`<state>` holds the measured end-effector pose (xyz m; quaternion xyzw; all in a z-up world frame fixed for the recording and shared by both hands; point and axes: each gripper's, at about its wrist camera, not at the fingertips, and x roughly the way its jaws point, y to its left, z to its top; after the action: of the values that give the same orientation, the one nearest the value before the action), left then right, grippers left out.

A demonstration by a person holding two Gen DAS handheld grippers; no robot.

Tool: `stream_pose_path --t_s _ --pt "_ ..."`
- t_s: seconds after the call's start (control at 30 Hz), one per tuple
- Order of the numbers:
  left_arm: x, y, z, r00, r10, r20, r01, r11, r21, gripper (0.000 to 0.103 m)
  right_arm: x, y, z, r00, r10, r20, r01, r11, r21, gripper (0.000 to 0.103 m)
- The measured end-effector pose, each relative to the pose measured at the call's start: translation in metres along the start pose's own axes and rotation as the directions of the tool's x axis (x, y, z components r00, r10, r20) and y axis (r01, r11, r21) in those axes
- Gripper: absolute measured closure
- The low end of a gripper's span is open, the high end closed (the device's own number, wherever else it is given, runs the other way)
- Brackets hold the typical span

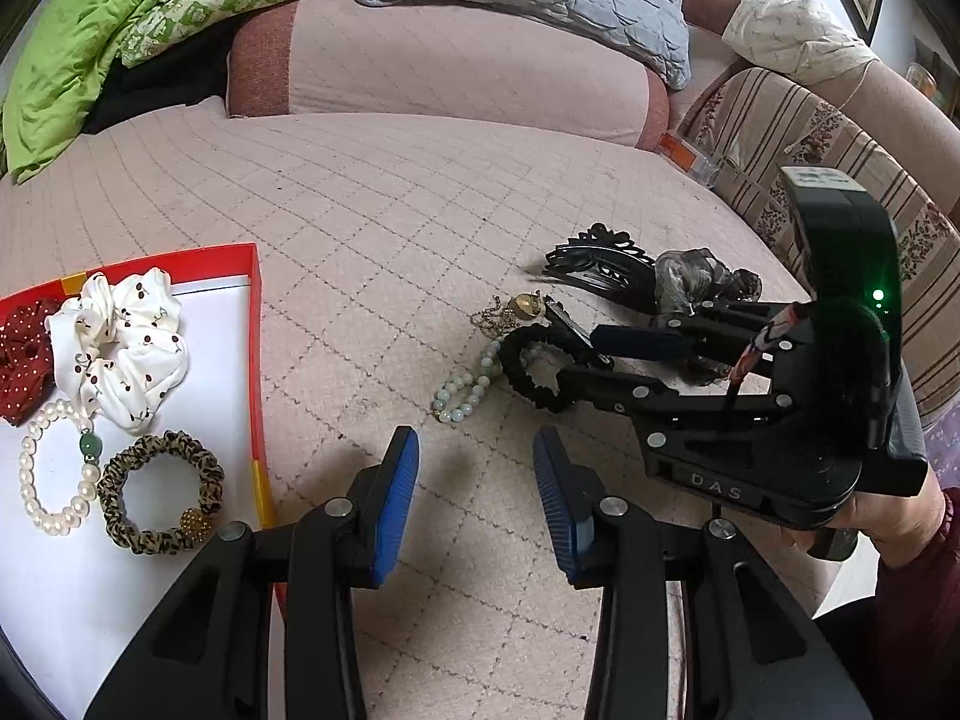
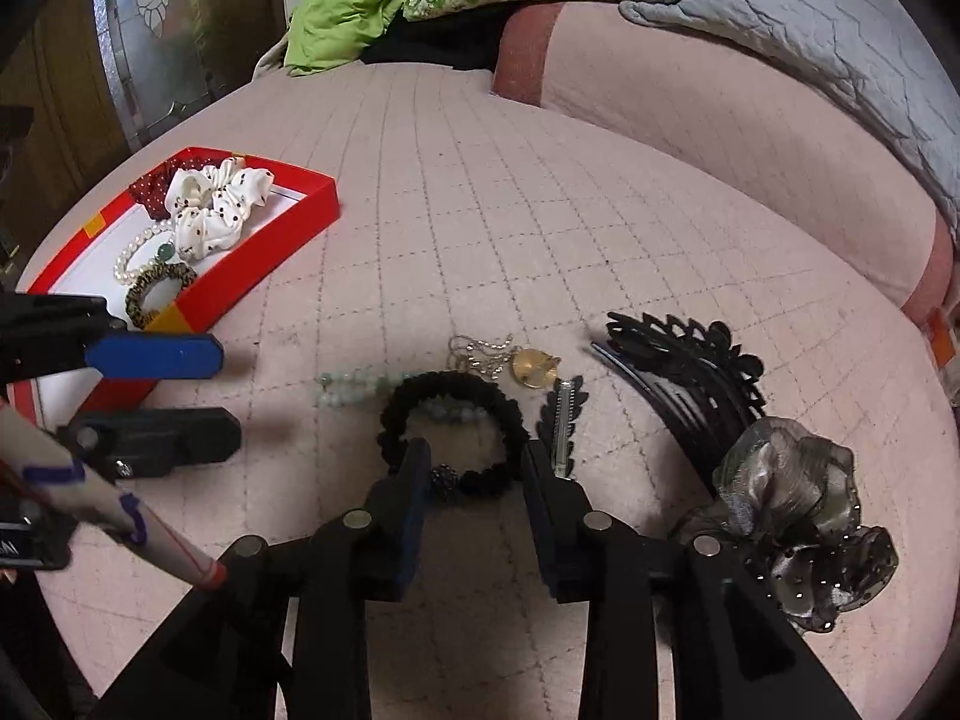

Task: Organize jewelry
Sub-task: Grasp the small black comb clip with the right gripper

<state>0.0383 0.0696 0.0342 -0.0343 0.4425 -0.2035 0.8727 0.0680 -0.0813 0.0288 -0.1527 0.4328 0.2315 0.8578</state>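
One soft, light black ruffled fabric hair tie [image 2: 456, 438], lower centre: right gripper [image 2: 477, 480] open astride its near beaded edge; pinch there. Left gripper [image 1: 475, 498] open, empty.

The pale green bead bracelet [image 2: 354, 387] passes under the black hair tie [image 2: 456, 426]; that stretch is hidden. The gripper's finger [image 2: 414, 504] covers the tie's near edge. The red tray [image 1: 255, 324] is cut off by the left wrist view's edge.

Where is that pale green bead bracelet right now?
The pale green bead bracelet lies on the pink bedcover, partly under the black scrunchie, just beyond the right gripper fingers.
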Motion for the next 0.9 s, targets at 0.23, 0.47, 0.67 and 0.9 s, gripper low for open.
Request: stream_pose_path --t_s 0.23,0.47,0.67,0.9 --pt "-0.002 0.004 0.001 1.0 -0.005 0.004 0.005 1.0 0.007 0.065 -0.001 -0.015 0.001 1.0 -0.011 0.015 0.01 0.999 0.051 0.07" --pt "-0.002 0.004 0.001 1.0 -0.026 -0.001 0.026 1.0 0.015 0.064 0.012 -0.037 0.004 0.998 -0.049 -0.027 0.053 0.984 0.171 0.071" --pt "-0.002 0.002 0.001 0.999 -0.033 -0.006 0.033 0.999 0.027 0.064 0.023 -0.039 0.007 0.996 -0.067 -0.063 0.078 0.976 0.202 0.074" --pt "0.002 0.001 0.002 1.0 -0.027 -0.008 0.028 0.999 0.022 0.064 0.026 -0.016 0.012 0.981 -0.164 -0.102 0.173 0.981 0.083 0.089"
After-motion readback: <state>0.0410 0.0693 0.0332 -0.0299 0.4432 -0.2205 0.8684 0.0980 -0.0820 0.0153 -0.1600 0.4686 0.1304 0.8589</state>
